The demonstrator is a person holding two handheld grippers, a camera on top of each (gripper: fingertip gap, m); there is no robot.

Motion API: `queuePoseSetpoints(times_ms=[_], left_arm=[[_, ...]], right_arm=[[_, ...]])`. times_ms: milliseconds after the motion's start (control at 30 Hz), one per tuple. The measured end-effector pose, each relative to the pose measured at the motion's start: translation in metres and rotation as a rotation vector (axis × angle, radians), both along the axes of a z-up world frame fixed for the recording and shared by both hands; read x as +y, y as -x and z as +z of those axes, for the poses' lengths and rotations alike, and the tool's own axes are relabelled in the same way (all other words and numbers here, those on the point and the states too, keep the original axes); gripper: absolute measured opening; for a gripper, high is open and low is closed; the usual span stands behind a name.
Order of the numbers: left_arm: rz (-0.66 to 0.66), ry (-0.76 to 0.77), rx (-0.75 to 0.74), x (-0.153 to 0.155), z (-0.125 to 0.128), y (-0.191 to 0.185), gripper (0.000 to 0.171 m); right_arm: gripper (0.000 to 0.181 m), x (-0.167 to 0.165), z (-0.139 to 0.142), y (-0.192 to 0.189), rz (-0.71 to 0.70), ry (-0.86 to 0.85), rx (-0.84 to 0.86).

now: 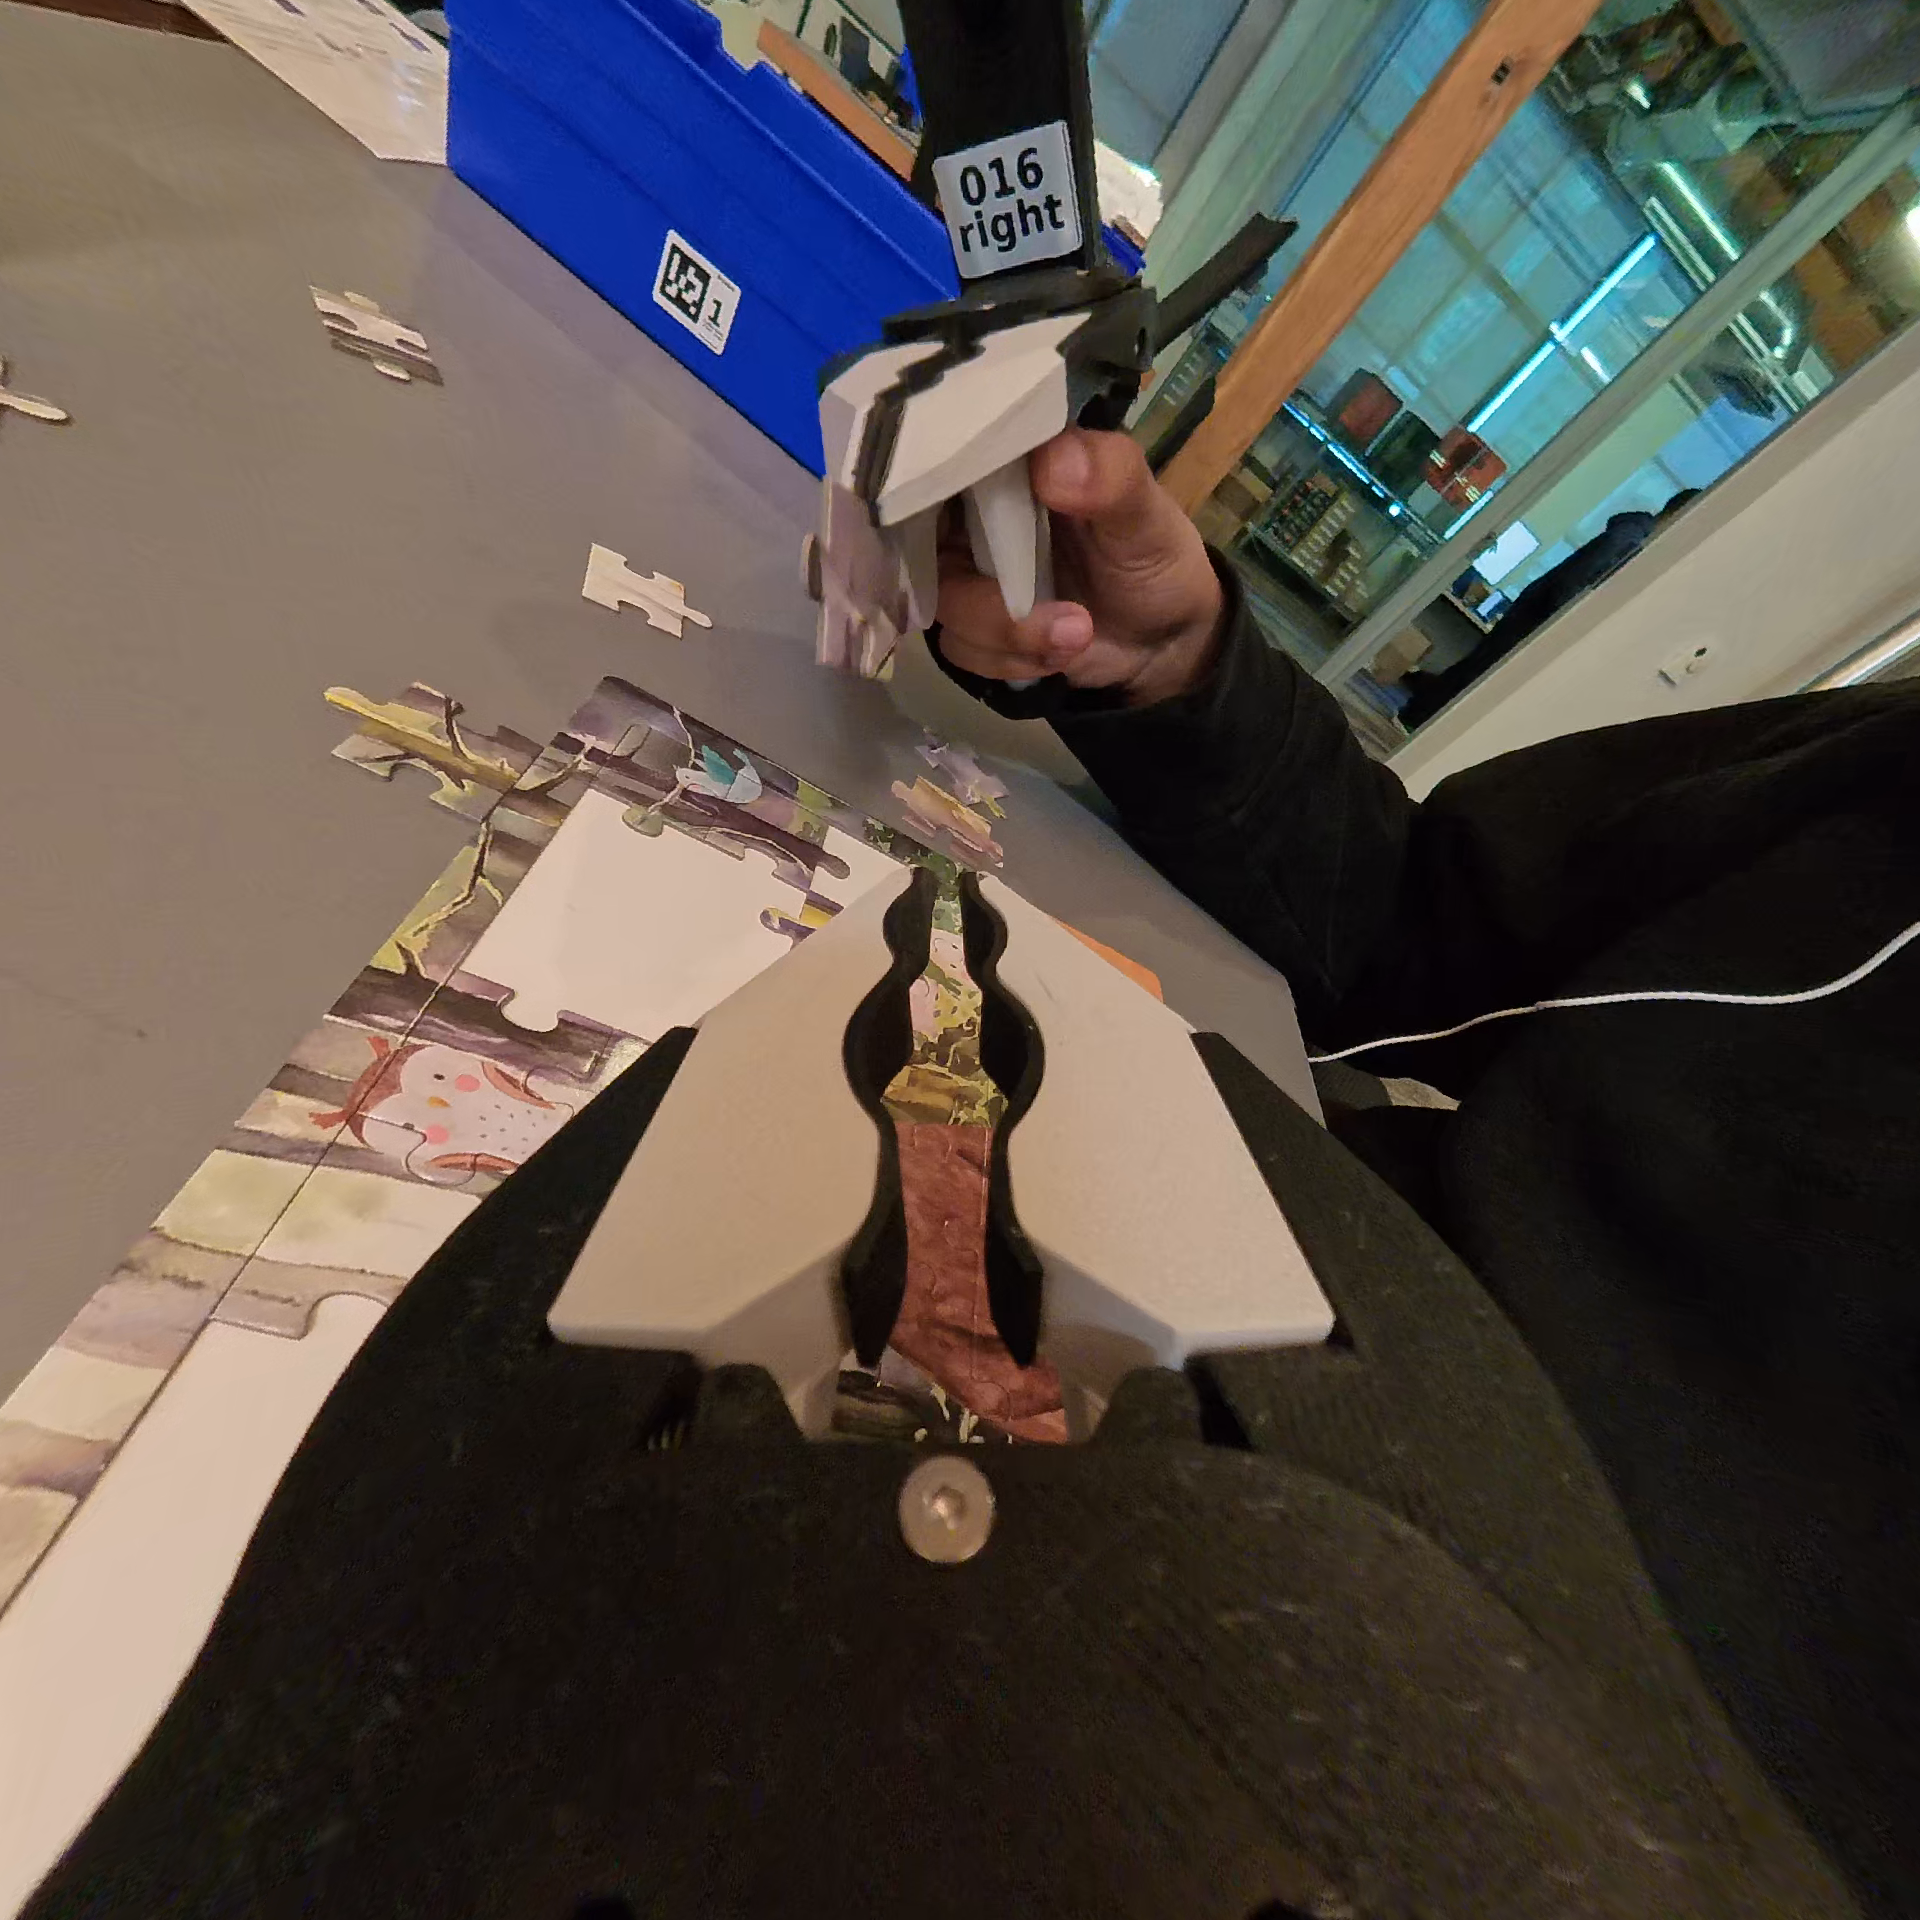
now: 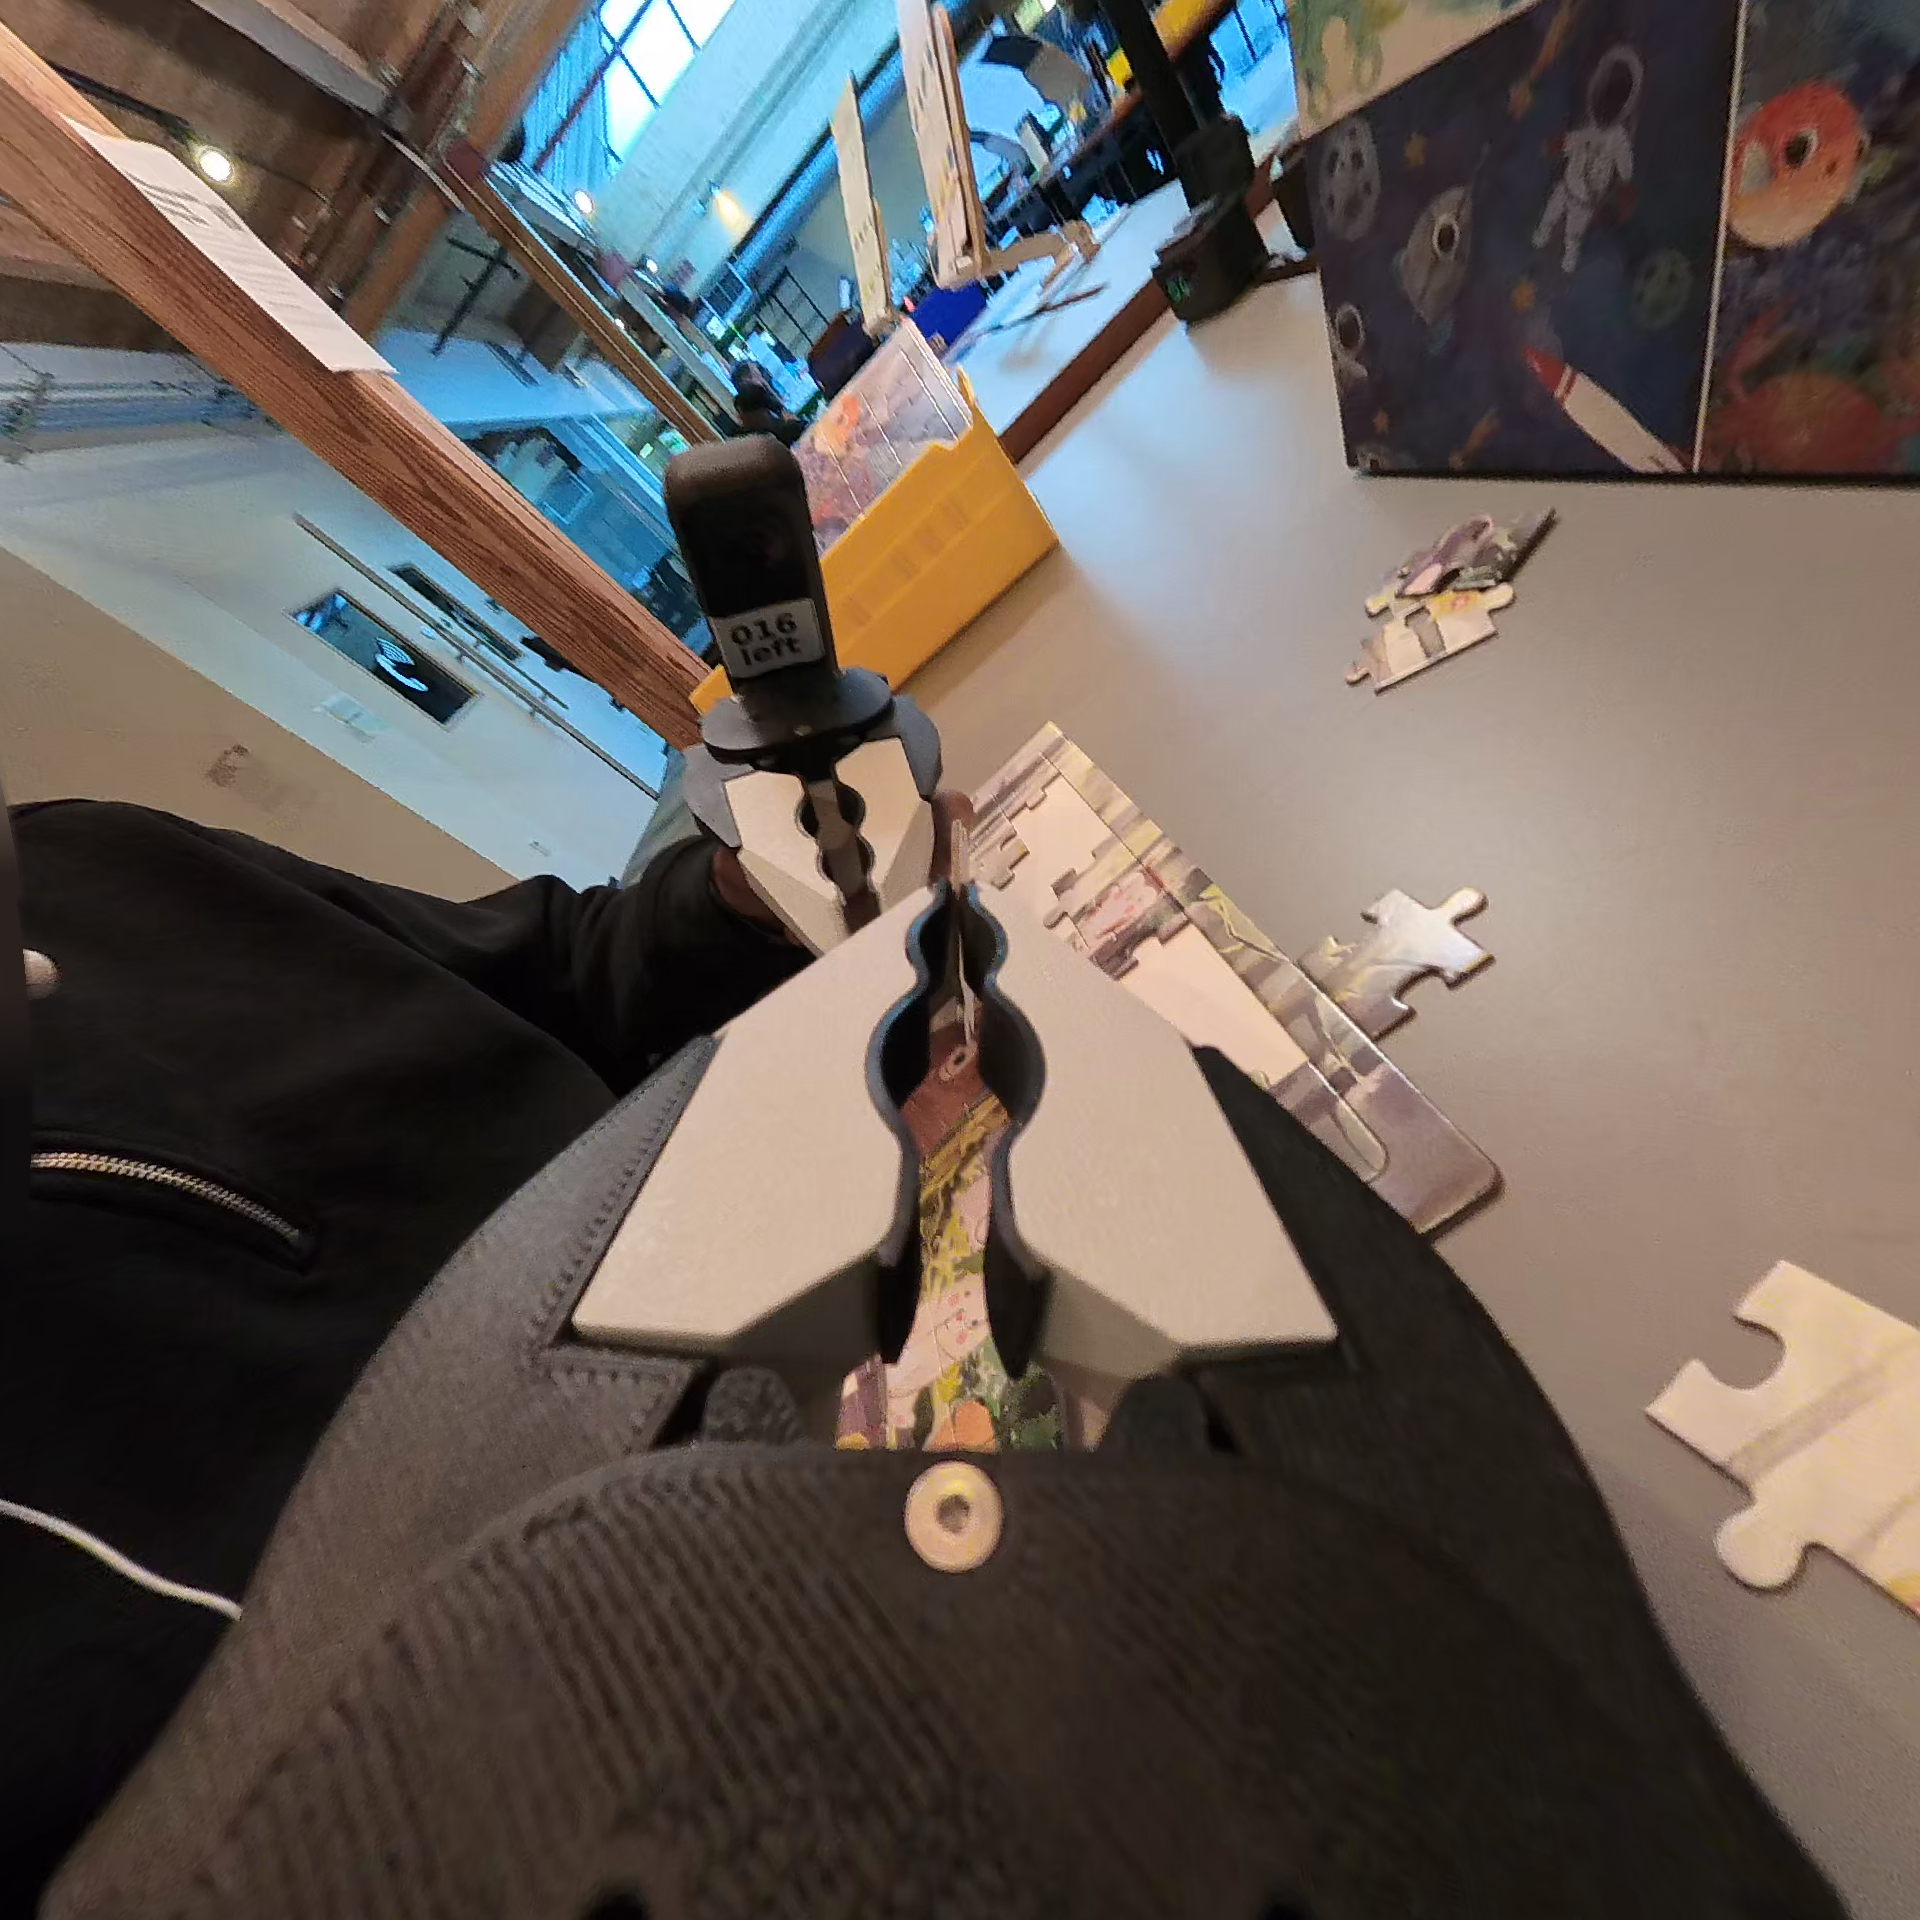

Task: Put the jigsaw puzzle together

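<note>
A partly joined jigsaw puzzle [image 1: 447, 1039] lies flat on the grey table, with picture pieces along its border and a white middle; it also shows in the right wrist view [image 2: 1195, 997]. My left gripper [image 1: 943, 883] is low over the puzzle's near edge, fingers shut with only a thin slit, nothing seen between them. My right gripper [image 1: 868, 499] is above the puzzle's far corner, shut on a purple puzzle piece [image 1: 857, 597] that hangs down from it. In the right wrist view that piece [image 2: 961, 940] shows edge-on between my right gripper's fingertips [image 2: 956, 904], close to the left gripper [image 2: 852, 920].
Loose pieces lie on the table [image 1: 376, 332] [image 1: 644, 587] [image 1: 416, 743] [image 1: 951, 795], and in the right wrist view [image 2: 1397, 956] [image 2: 1818, 1434] [image 2: 1444, 603]. A blue bin [image 1: 623, 177], a yellow bin [image 2: 935, 530] and a space-themed box [image 2: 1538, 270] stand behind. A person in black sleeves [image 1: 1351, 831] is close.
</note>
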State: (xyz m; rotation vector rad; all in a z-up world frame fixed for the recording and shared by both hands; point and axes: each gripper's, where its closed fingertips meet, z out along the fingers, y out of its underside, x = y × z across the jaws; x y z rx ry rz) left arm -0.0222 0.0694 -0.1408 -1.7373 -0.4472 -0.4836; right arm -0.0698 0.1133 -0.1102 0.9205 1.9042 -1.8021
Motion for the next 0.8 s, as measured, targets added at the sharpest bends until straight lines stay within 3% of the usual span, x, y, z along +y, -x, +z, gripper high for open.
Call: queuePoseSetpoints(times_ms=[367,533,800], left_arm=[[0.004,0.004,0.005,0.000,0.000,0.001,0.003],[0.010,0.012,0.020,-0.001,-0.001,0.002,0.002],[0.078,-0.027,0.034,-0.009,0.010,0.015,0.003]], right_arm=[[0.000,0.005,-0.035,-0.005,0.044,-0.139,-0.133],[0.000,0.016,-0.030,0.001,0.009,-0.136,-0.118],[0.000,0.098,-0.037,0.031,-0.293,-0.285,-0.073]])
